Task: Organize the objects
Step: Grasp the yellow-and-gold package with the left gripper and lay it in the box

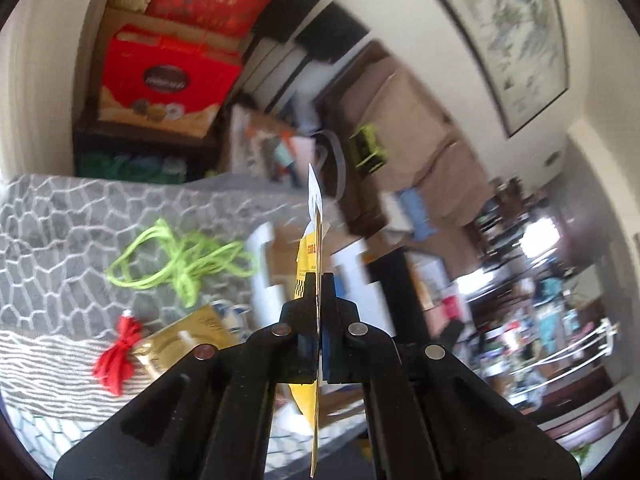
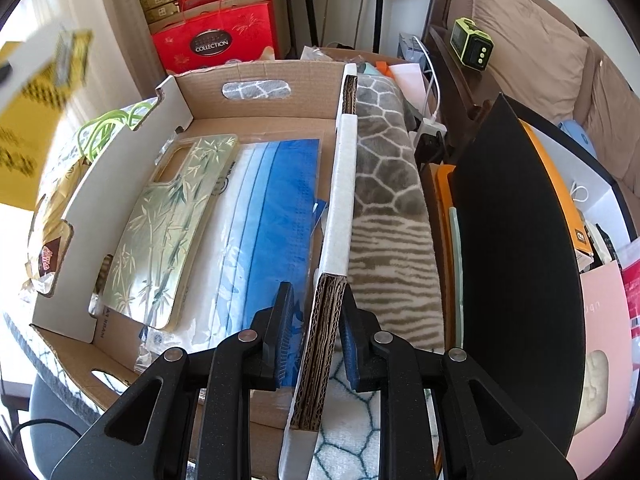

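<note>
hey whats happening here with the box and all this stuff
A person is sorting small things with two handheld grippers. The left gripper is shut on a flat yellow packet, held edge-on above the grey blanket. The right gripper clamps the side wall of the cardboard box, which already holds a bamboo-print phone case and a blue-and-white packet.

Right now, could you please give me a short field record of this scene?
left tongs: shut on a thin yellow packet, held edge-on
right tongs: shut on the cardboard box wall
inside box: bamboo-print phone case, blue-and-white packet
outside box, on blanket: green cord, red tassel, gold packet
</note>
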Action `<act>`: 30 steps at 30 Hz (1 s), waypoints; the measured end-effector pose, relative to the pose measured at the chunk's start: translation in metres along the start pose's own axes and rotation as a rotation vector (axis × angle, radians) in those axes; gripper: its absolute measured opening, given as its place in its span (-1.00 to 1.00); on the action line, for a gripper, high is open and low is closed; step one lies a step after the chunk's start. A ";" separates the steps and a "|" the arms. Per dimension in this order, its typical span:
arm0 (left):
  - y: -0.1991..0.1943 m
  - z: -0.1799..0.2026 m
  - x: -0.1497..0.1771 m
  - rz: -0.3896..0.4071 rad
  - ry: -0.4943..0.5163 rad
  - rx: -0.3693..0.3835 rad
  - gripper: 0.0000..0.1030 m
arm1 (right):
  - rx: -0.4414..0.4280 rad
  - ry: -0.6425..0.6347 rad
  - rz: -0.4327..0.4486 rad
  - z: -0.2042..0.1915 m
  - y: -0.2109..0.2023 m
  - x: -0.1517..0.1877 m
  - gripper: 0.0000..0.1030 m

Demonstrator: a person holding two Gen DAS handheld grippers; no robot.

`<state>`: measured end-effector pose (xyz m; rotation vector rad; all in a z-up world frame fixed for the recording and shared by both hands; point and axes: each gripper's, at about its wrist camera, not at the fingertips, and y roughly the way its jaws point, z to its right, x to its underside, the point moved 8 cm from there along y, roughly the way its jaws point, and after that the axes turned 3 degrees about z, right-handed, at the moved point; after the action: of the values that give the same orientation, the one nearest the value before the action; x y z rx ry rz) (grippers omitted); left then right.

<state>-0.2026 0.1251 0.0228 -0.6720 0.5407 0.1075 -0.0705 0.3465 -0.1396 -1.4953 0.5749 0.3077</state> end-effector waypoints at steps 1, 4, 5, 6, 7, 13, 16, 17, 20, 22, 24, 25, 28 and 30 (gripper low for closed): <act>0.000 0.004 -0.002 0.006 -0.001 0.015 -0.99 | 0.000 0.000 0.000 0.000 0.000 0.000 -0.59; 0.011 0.015 -0.003 0.002 -0.002 0.043 -0.99 | 0.000 0.000 0.000 0.001 0.000 0.000 -0.59; 0.018 0.018 -0.002 -0.005 -0.007 0.051 -0.99 | -0.001 0.000 0.000 0.001 0.000 0.000 -0.59; 0.027 0.021 0.000 -0.016 -0.014 0.060 -0.99 | -0.002 0.001 -0.001 0.001 0.000 0.000 -0.59; 0.036 0.022 0.002 -0.027 -0.022 0.063 -0.99 | -0.002 0.001 0.000 0.001 0.000 0.000 -0.59; 0.103 0.026 0.021 -0.102 -0.092 0.073 -0.99 | -0.009 0.004 0.002 0.003 -0.002 0.002 -0.59; 0.131 0.027 0.030 -0.131 -0.128 0.086 -0.99 | -0.012 0.012 0.003 0.006 -0.003 0.002 -0.59; 0.139 0.028 0.032 -0.138 -0.132 0.087 -0.99 | -0.013 0.015 0.003 0.007 -0.003 0.002 -0.59; 0.161 0.029 0.039 -0.153 -0.164 0.097 -0.99 | -0.015 0.019 0.002 0.009 -0.003 0.002 -0.59; 0.171 0.027 0.042 -0.160 -0.192 0.104 -0.99 | -0.016 0.020 0.001 0.010 -0.003 0.002 -0.59; 0.183 0.023 0.046 -0.174 -0.213 0.094 -0.99 | -0.018 0.021 0.000 0.010 -0.002 0.002 -0.59; 0.188 0.021 0.048 -0.181 -0.211 0.083 -0.99 | -0.020 0.022 0.001 0.010 -0.002 0.002 -0.59; 0.197 0.019 0.054 -0.187 -0.195 0.050 -0.99 | -0.023 0.022 0.002 0.009 -0.002 0.002 -0.59; 0.202 0.016 0.058 -0.197 -0.186 0.017 -0.98 | -0.024 0.020 0.003 0.008 -0.003 0.003 -0.59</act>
<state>-0.1992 0.2885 -0.1104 -0.6874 0.2946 -0.0196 -0.0654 0.3541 -0.1388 -1.5225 0.5910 0.3030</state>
